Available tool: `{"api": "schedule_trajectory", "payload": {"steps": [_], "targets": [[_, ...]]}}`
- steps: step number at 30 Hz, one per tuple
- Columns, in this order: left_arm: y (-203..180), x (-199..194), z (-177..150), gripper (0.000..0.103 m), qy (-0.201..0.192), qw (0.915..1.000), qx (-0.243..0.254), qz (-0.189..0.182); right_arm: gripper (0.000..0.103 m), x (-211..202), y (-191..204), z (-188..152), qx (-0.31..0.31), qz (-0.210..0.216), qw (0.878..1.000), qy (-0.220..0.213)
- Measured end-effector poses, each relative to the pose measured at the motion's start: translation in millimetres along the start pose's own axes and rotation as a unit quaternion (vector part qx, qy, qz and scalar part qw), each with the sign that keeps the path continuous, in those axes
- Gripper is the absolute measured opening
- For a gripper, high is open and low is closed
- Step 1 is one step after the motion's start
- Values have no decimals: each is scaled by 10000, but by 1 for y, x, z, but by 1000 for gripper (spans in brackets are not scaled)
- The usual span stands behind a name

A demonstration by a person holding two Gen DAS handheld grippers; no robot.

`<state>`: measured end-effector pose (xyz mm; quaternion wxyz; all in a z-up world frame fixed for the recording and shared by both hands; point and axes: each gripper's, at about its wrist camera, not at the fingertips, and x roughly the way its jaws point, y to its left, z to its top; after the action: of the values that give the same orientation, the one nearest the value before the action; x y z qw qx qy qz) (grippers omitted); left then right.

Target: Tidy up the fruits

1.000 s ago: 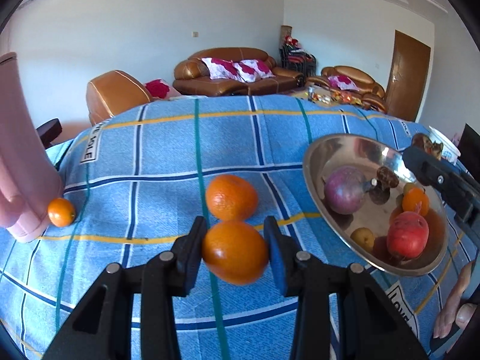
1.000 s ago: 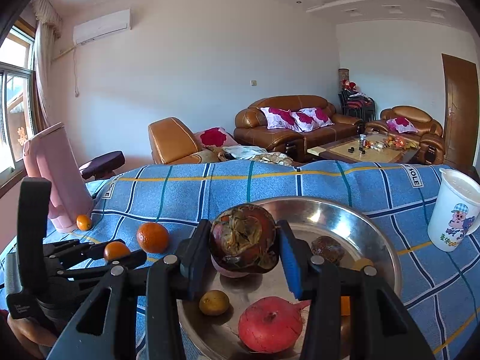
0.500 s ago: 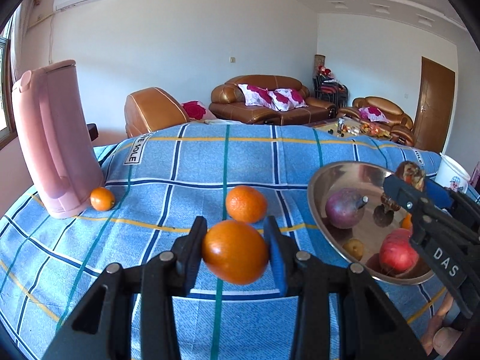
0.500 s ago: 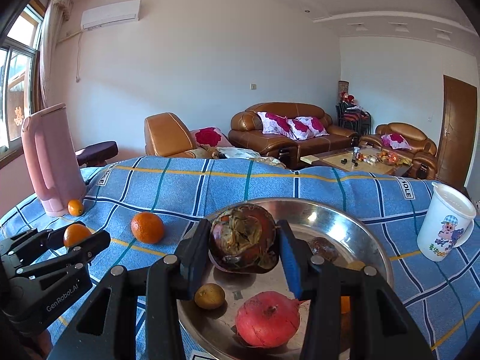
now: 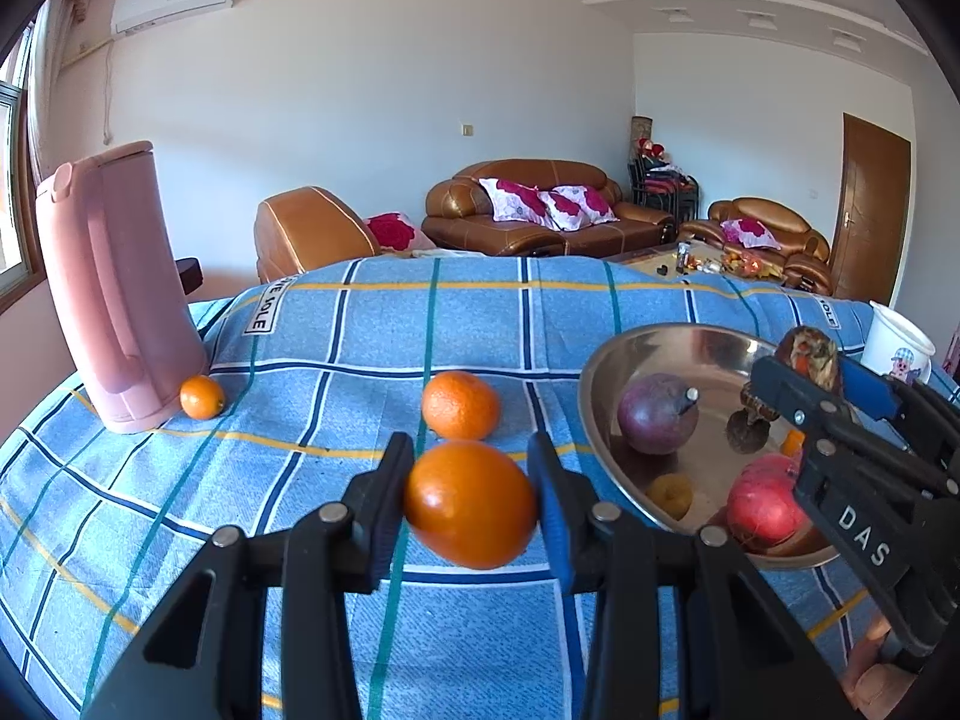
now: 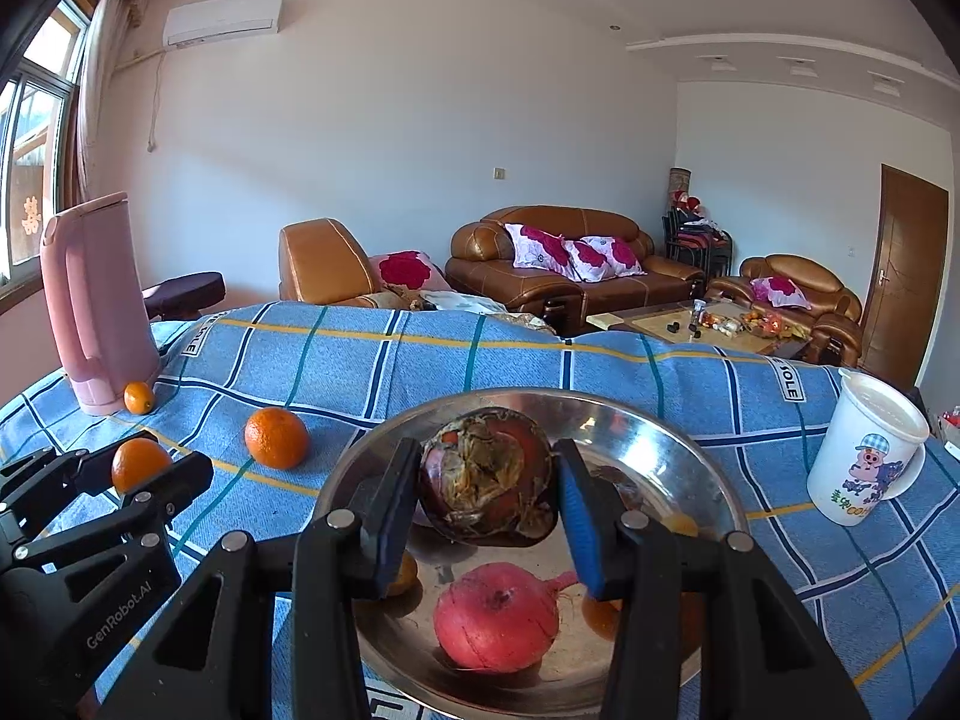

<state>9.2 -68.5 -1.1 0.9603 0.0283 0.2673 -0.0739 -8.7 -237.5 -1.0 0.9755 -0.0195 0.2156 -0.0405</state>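
My left gripper (image 5: 471, 501) is shut on an orange (image 5: 470, 504), lifted over the blue checked cloth to the left of the steel bowl (image 5: 606, 360). My right gripper (image 6: 486, 480) is shut on a dark, mottled round fruit (image 6: 487, 474) held above the steel bowl (image 6: 714, 468). A red pomegranate (image 6: 497, 618), a purple fruit (image 5: 657, 413), a small yellow fruit (image 5: 671, 493) and a dark fruit lie in the bowl. Another orange (image 5: 460, 405) rests on the cloth, and a small orange (image 5: 202, 397) sits against the pink jug (image 5: 117, 288).
A white cartoon cup (image 6: 864, 456) stands on the cloth right of the bowl. The tall pink jug (image 6: 96, 306) stands at the far left corner. The table's far edge drops off toward brown sofas (image 6: 570, 264) and a coffee table.
The left gripper has swung leftward and levelled with its orange, bringing the pink jug and room into view. The right gripper keeps its hold over the bowl, barely shifted.
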Motion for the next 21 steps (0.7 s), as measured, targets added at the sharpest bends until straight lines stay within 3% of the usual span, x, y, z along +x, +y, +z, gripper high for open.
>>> {"api": "schedule_trajectory", "payload": {"steps": [21], "targets": [[-54, -3, 6, 41, -219, 9992, 331, -47, 47, -3, -48, -3, 69, -340, 9994, 28]]}}
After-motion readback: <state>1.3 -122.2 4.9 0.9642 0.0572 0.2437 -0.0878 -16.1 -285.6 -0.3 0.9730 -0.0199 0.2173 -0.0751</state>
